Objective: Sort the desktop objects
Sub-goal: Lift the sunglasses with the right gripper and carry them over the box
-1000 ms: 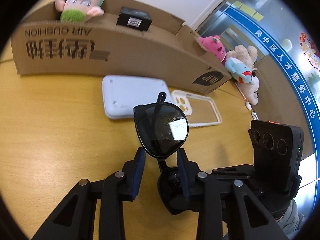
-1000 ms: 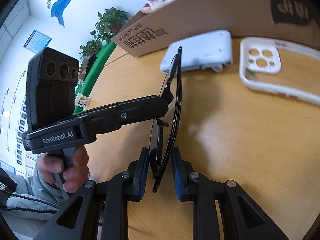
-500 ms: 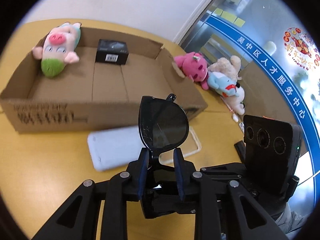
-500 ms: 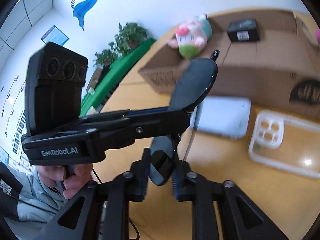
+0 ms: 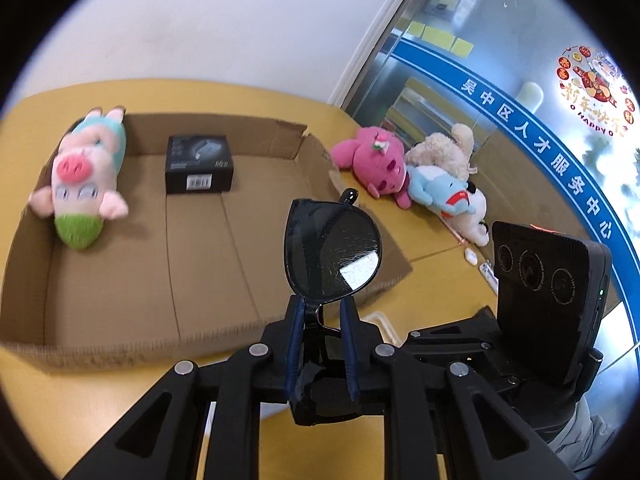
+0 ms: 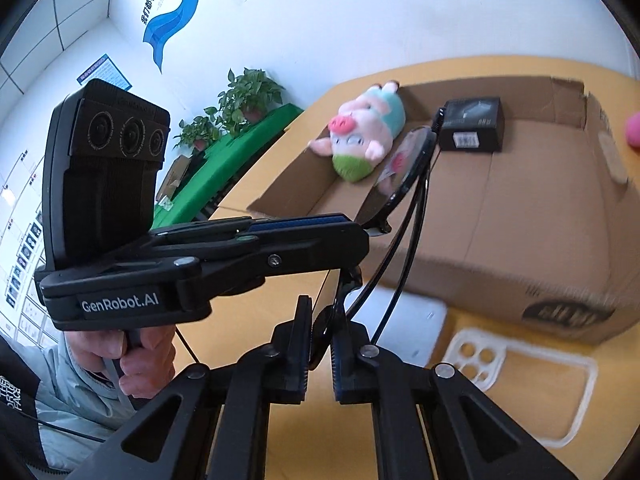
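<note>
both hand-held grippers pinch the sunglasses point(image 5: 332, 252): the left hand-held gripper point(image 5: 322, 344) has just been closing on the bridge, the right hand-held gripper point(image 6: 320, 344) apparently on a lens. carry them level ahead over the cardboard box point(image 5: 120, 280), lower gently, then release together.

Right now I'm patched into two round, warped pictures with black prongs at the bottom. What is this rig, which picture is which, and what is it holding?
There is no robot arm. A person holds a handheld two-finger gripper in each hand, each carrying a fisheye camera that looks along its fingers. One picture comes from the left gripper, the other from the right gripper; each also shows the other tool. Both are shut on one pair of black sunglasses, their jaws having just been closing, held above the yellow table. Ahead lies an open cardboard box with a pig plush and a small black box. On the table are a white phone case, a white flat device and three plush toys.
</note>
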Demonstrator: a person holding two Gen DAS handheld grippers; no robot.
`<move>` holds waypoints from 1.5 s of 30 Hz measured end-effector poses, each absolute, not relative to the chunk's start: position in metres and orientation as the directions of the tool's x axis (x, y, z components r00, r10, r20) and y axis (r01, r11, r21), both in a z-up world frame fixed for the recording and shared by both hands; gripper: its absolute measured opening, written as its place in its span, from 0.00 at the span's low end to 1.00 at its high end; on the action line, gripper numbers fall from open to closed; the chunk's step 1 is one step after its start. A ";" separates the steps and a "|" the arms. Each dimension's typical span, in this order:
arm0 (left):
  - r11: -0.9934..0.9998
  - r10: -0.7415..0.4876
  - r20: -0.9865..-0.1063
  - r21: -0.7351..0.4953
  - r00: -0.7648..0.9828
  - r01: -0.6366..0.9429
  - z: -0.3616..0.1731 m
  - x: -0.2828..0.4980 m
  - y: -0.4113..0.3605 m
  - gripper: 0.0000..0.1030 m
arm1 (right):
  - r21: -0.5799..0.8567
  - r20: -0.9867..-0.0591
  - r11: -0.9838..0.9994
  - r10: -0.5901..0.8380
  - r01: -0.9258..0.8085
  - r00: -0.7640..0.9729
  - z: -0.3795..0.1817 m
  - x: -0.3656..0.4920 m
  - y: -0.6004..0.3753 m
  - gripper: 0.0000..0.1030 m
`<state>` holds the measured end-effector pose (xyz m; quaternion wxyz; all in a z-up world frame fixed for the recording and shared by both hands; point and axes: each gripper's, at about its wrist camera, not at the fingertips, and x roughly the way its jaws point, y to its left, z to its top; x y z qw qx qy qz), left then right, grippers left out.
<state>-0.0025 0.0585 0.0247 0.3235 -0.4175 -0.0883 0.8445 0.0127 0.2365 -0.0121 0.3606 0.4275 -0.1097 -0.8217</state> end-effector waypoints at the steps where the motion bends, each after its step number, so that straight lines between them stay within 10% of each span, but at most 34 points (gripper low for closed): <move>1: -0.775 0.620 -0.646 -0.416 -0.445 -0.476 0.027 -0.007 0.060 0.13 | 0.474 -0.627 -0.722 -0.679 0.504 -0.383 -0.007 0.007 0.238 0.07; 15: -0.735 0.675 -0.600 -0.492 -0.431 -0.466 0.040 -0.112 0.081 0.03 | 0.403 -0.676 -0.778 -0.608 0.481 -0.417 0.015 -0.116 0.269 0.03; 30: -0.815 0.573 -0.734 -0.465 -0.365 -0.345 -0.020 -0.177 0.071 0.03 | 0.342 -0.797 -0.860 -0.478 0.378 -0.368 -0.034 -0.195 0.296 0.07; 34: -0.827 0.552 -0.763 -0.449 -0.337 -0.338 -0.029 -0.173 0.069 0.06 | 0.169 -0.860 -0.861 -0.367 0.480 -0.355 -0.032 -0.179 0.286 0.61; 40: -0.829 0.550 -0.767 -0.452 -0.332 -0.329 -0.033 -0.164 0.062 0.06 | -0.017 -0.927 -0.749 -0.236 0.662 -0.291 -0.043 -0.158 0.263 0.69; 42: -0.829 0.550 -0.767 -0.454 -0.331 -0.326 -0.032 -0.163 0.060 0.06 | -0.118 -0.949 -0.701 -0.129 0.704 -0.288 -0.063 -0.159 0.252 0.69; 45: -0.831 0.547 -0.768 -0.447 -0.333 -0.332 -0.030 -0.158 0.059 0.06 | -0.120 -0.980 -0.713 -0.024 0.691 -0.195 -0.094 -0.177 0.254 0.40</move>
